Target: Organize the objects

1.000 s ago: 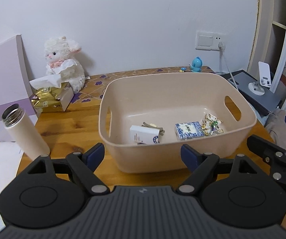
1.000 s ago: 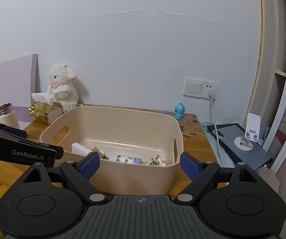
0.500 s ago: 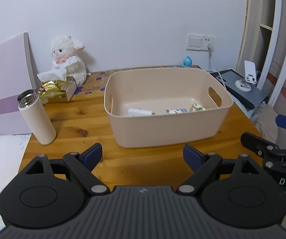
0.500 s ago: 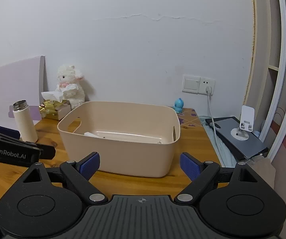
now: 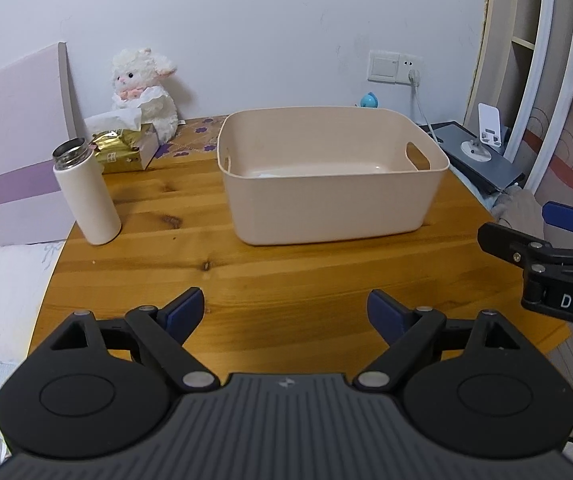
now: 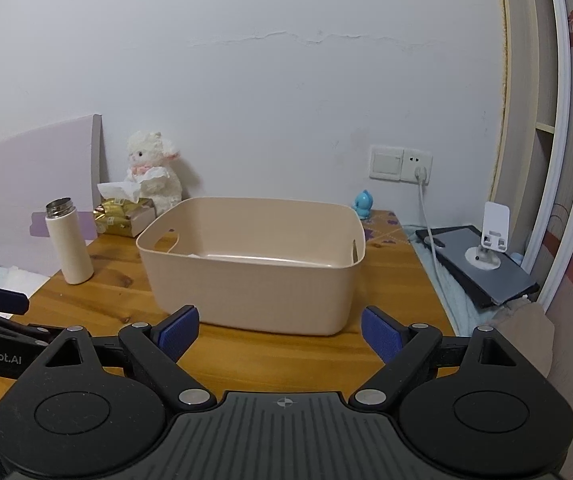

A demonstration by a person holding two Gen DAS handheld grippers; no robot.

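A beige plastic bin with cut-out handles stands on the wooden table. Its near wall hides what lies inside; only a sliver of something white shows at the bottom. My left gripper hangs open and empty over the table's near part, well short of the bin. My right gripper is open and empty too, low in front of the bin. Each gripper's fingers show at the edge of the other's view.
A white flask without a lid stands left of the bin. Behind it are a gold tissue box, a plush lamb and a lilac board. A blue figurine, tablet and phone stand sit right.
Both grippers have pulled back and dropped lower, away from the bin. The small packets in the bin, visible a second ago, are hidden behind its wall now.
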